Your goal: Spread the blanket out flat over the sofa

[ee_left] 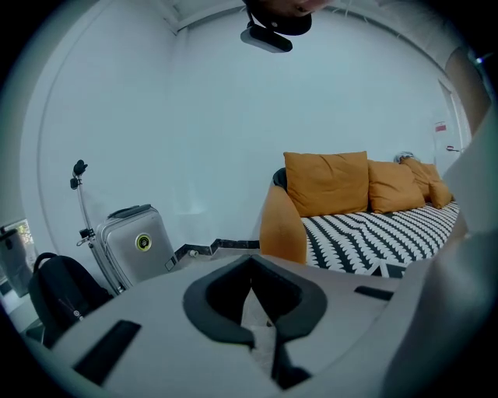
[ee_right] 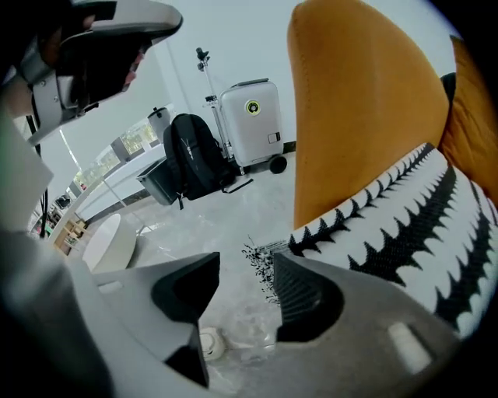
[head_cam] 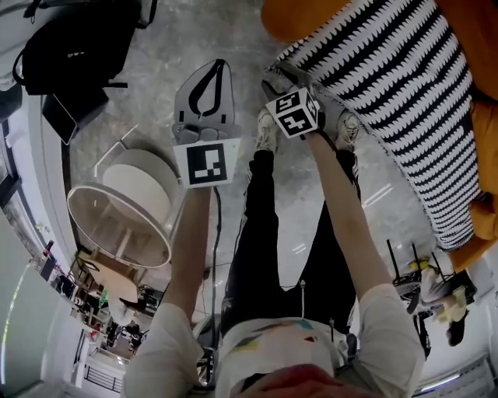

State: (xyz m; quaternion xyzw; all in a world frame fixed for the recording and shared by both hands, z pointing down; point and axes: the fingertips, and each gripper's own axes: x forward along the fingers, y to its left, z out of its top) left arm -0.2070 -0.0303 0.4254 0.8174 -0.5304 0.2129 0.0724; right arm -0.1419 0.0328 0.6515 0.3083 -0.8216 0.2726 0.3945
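Head view: we see the striped blanket point(head_cam: 389, 101) lying on the orange sofa point(head_cam: 311, 19), far right; likely soft, light. Left gripper view: left gripper point(ee_left: 253, 272) closed, empty. Right gripper view: right gripper point(ee_right: 245, 291) open, empty; we'd pinch the fringed corner point(ee_right: 261, 268).

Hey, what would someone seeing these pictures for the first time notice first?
The black-and-white zigzag blanket over the orange sofa, at the head view's upper right, stands out most. The right gripper, fingers apart, sits at the blanket's fringed corner by the sofa arm. The left gripper, shut and empty, is held out to its left.
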